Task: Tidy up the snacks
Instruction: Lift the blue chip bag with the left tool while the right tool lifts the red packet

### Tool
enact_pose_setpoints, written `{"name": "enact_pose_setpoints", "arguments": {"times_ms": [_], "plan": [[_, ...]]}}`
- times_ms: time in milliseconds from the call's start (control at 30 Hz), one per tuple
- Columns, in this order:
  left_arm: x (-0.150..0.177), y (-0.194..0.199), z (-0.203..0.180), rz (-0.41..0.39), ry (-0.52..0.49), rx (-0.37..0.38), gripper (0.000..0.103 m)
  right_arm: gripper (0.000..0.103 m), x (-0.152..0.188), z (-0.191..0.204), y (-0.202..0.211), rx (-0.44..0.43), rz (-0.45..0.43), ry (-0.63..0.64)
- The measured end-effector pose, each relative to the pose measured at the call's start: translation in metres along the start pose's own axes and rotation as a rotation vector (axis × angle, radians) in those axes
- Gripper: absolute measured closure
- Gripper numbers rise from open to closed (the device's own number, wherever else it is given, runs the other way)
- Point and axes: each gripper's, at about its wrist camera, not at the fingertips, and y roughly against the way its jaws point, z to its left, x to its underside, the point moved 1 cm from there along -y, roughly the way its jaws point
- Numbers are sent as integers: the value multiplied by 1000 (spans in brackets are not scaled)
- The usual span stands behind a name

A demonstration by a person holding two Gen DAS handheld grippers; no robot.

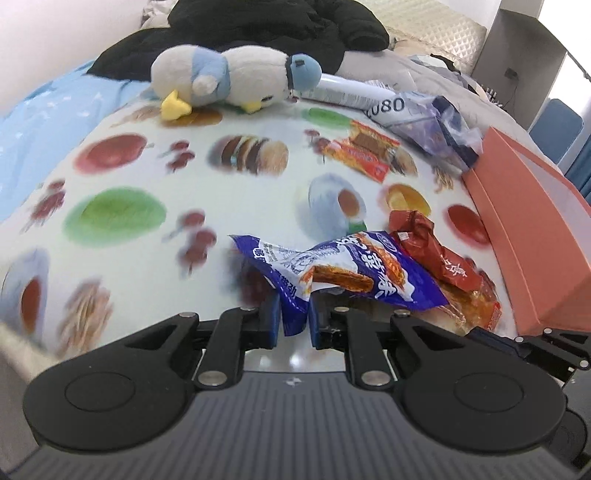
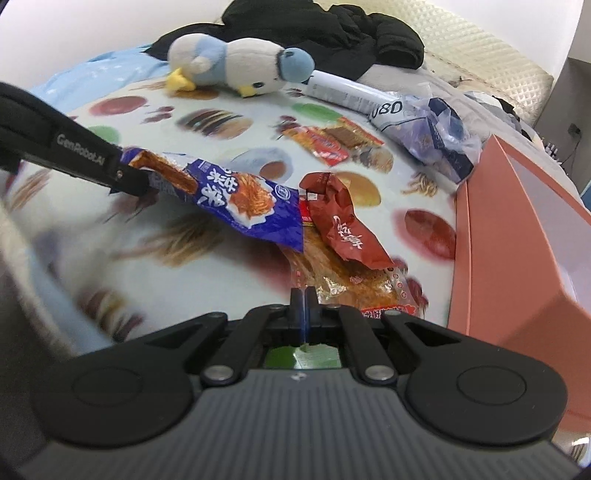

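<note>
Left wrist view. The left hand-held gripper (image 1: 295, 317) is clamped on one end of the blue snack packet (image 1: 332, 273), its blue pads (image 1: 273, 317) pinching the wrapper from both sides. The packet is lifted off the food-print cloth (image 1: 147, 184) and slants away to the right. Its far end overlaps a dark red snack packet (image 1: 439, 254), which lies on a clear packet with orange trim (image 1: 476, 306). Just right of this pile stands the pink box (image 1: 535, 229), its near wall facing the snacks. Farther back on the cloth lies an orange-red snack packet (image 1: 358, 151), and beyond it a crumpled blue-and-clear bag (image 1: 439, 125). A plush penguin (image 1: 236, 77) lies on its side at the far edge, with black clothing (image 1: 266, 26) behind it. The surface under the cloth is hidden.

Right wrist view. The right hand-held gripper (image 2: 303, 299) has its fingers pressed together; a thin sliver of wrapper edge shows between them, apparently the near end of the clear packet with orange trim (image 2: 332, 277), but the grip cannot be confirmed. The dark red snack packet (image 2: 343, 225) rests on top of that packet. The left hand-held gripper (image 2: 129, 177) enters from the left, holding the blue snack packet (image 2: 240, 199) by its end. The pink box (image 2: 517, 229) stands to the right, its open top facing up. The plush penguin (image 2: 236, 66) lies at the back.
</note>
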Motion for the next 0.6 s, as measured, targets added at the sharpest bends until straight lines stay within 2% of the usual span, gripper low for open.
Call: {"name": "enact_pose_setpoints", "arguments": {"times_ms": [167, 233, 300, 333, 400, 467, 500, 533, 567, 600], "plan": [[24, 18, -4, 41, 0, 28, 83, 99, 17, 4, 25, -33, 4, -9], [29, 20, -4, 56, -10, 32, 80, 99, 21, 5, 31, -46, 5, -5], [30, 22, -4, 69, -15, 40, 65, 97, 24, 4, 34, -60, 3, -22], [29, 23, -3, 73, -22, 44, 63, 97, 25, 3, 35, -66, 1, -32], [29, 26, -2, 76, -33, 53, 44, 97, 26, 0, 38, -79, -13, -56], [25, 29, -1, 76, -56, 54, 34, 94, 26, -4, 41, -82, -19, -77], [24, 31, 0, 68, -75, 57, 30, 80, 26, -7, 42, -85, -25, -91], [22, 33, -1, 61, -104, 63, 28, 70, 25, -10, 44, -94, -36, -109], [19, 33, -2, 58, -129, 68, 28, 53, 25, -14, 45, -100, -50, -126], [16, 33, -3, 55, -156, 71, 27, 49, 25, -17, 47, -100, -66, -140]]}}
